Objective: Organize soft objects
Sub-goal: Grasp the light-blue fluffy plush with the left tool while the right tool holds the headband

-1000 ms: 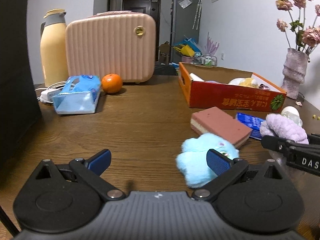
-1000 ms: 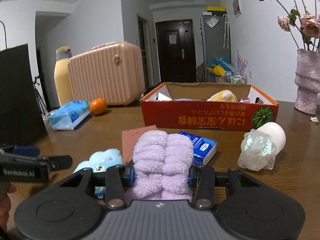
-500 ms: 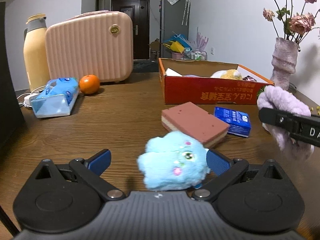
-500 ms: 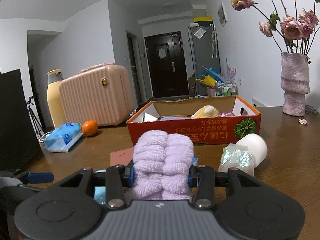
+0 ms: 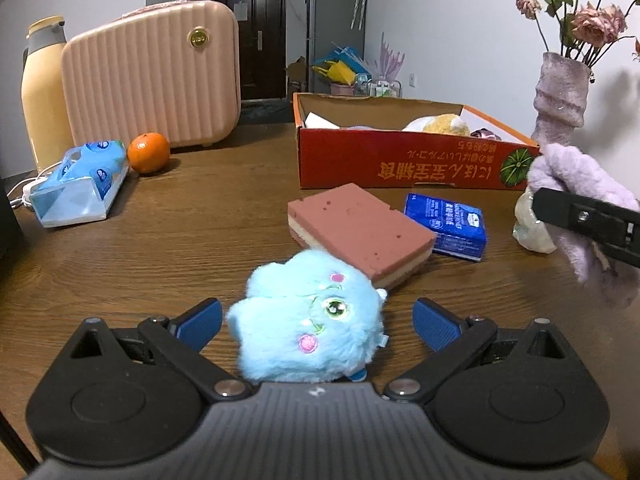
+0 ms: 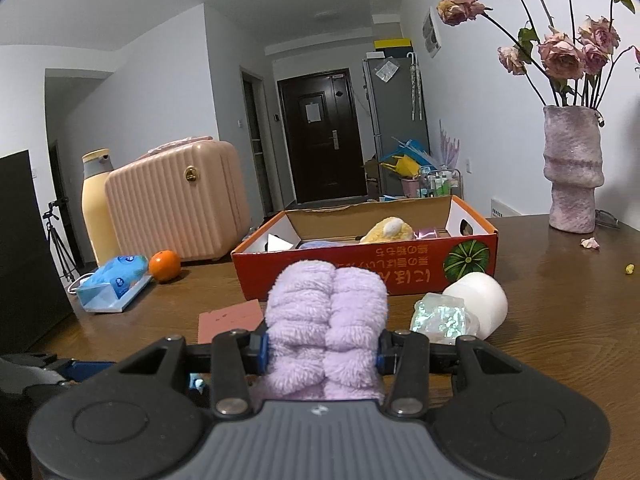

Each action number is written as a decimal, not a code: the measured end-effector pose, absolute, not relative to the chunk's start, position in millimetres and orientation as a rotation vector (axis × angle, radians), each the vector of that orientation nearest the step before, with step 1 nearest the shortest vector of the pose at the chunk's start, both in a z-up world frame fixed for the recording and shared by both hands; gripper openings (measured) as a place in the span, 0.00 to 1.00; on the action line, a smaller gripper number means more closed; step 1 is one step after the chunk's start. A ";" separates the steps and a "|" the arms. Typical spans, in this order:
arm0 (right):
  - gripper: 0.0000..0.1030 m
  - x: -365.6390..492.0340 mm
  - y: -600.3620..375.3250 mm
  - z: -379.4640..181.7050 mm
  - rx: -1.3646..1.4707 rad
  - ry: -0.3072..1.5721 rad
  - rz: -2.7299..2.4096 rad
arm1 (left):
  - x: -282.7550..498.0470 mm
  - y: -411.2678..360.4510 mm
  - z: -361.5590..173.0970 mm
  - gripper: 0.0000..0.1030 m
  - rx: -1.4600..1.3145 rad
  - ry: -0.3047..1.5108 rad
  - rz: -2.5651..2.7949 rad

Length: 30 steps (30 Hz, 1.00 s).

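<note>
My left gripper is open, and a light blue plush toy lies on the wooden table between its blue pads. My right gripper is shut on a folded lilac fluffy cloth, held above the table; the cloth also shows at the right of the left wrist view. An open orange cardboard box stands ahead, holding a yellow plush and other soft items. A pink sponge block lies just beyond the blue plush.
A blue packet, an iridescent wrapped lump and a white cylinder lie near the box. A pink case, yellow flask, orange and tissue pack stand left. A vase stands right.
My left gripper has swung right and moved in, so the blue plush now sits between its open pads. My right gripper has risen with the lilac cloth.
</note>
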State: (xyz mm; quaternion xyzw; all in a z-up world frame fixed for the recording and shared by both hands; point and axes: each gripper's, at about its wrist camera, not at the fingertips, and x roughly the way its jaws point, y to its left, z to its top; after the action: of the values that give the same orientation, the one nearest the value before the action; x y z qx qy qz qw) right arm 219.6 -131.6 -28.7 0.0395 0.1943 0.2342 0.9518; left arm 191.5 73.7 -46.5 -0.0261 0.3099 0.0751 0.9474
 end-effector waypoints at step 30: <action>0.42 220.7 -126.1 -35.2 0.049 0.418 0.464 | 218.0 79.3 -63.6 0.82 -0.046 0.743 0.162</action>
State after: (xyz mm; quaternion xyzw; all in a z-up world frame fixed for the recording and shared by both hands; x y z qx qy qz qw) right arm 220.7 -126.1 -35.2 0.0240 0.2057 0.2282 0.9513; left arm 218.0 79.3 -63.6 -0.0226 0.3626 0.0788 0.9283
